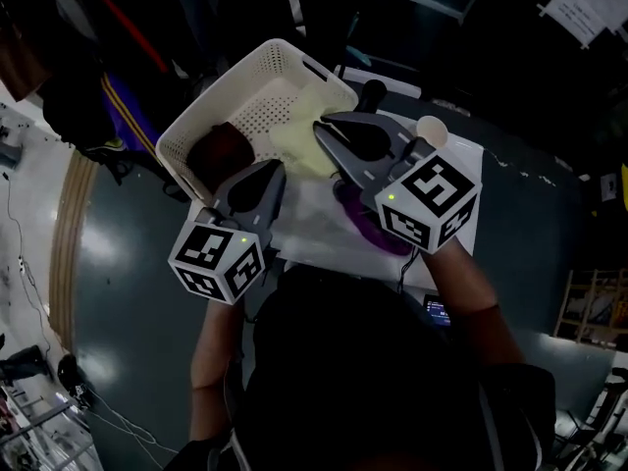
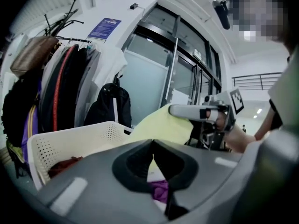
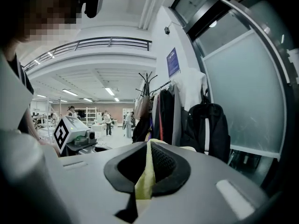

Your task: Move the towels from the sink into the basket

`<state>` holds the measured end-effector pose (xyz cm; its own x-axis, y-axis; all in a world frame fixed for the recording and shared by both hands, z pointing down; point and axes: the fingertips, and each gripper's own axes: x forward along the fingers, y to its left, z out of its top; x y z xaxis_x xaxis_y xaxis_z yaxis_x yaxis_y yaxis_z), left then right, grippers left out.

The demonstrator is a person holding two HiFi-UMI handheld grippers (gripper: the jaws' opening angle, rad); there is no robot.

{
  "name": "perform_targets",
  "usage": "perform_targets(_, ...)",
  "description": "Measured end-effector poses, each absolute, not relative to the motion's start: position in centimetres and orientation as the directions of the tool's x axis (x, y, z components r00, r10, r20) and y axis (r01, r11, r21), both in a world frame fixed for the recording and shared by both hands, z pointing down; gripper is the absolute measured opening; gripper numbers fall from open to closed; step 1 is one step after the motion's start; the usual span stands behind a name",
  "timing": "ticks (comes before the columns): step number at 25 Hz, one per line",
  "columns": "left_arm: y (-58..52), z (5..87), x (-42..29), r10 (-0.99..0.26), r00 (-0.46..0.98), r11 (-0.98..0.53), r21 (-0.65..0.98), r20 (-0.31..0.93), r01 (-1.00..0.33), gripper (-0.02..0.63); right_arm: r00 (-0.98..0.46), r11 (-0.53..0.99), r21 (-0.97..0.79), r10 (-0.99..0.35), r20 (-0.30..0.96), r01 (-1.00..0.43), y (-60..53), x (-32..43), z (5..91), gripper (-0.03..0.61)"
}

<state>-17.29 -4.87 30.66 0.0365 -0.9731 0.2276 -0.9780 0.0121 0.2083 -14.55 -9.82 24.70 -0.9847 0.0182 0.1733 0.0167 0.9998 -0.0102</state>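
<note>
Yellow towel [image 1: 294, 133]: pinched at one edge by right gripper [image 1: 324, 130], both jaws pressed onto a thin fold of the cloth. Hangs lifted above the white sink [image 1: 466, 160], long axis slanting from the pinched top down and away toward the basket [image 1: 250, 62]. Spreads wider at the low end, covering the basket's near right corner and hiding the rim there; cannot tell whether resting on that rim or just above it.

Left gripper [image 1: 275, 172]: closed, tips touching, nothing clamped. Held just beside the right gripper, tips near the basket's near rim.

Counted: three towels.
- One yellow, held.
- One dark red towel [image 1: 221, 150], bunched inside the basket against the near wall.
- One purple towel [image 1: 368, 226], crumpled in the sink beneath the right gripper, glimpsed too through the gap behind the left jaws.

One basket, white, perforated, upright, mouth open. Two grippers.

Room for moving: much of the basket's floor bare toward the far corner. Crowded beyond the far rim by a coat rack [image 2: 56, 78] hung with jackets and bags, close behind the basket. Glass doors [image 2: 154, 78] past that. Dark floor [image 1: 128, 263] open to the left of sink and basket.
</note>
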Motion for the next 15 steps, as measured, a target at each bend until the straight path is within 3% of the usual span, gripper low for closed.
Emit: perform_targets(15, -0.2, 30.8, -22.4, -0.961, -0.152, 0.202, 0.212, 0.230, -0.956, 0.005, -0.968, 0.994, 0.008, 0.102, 0.228, 0.106, -7.9, -22.1, 28.7, 0.005)
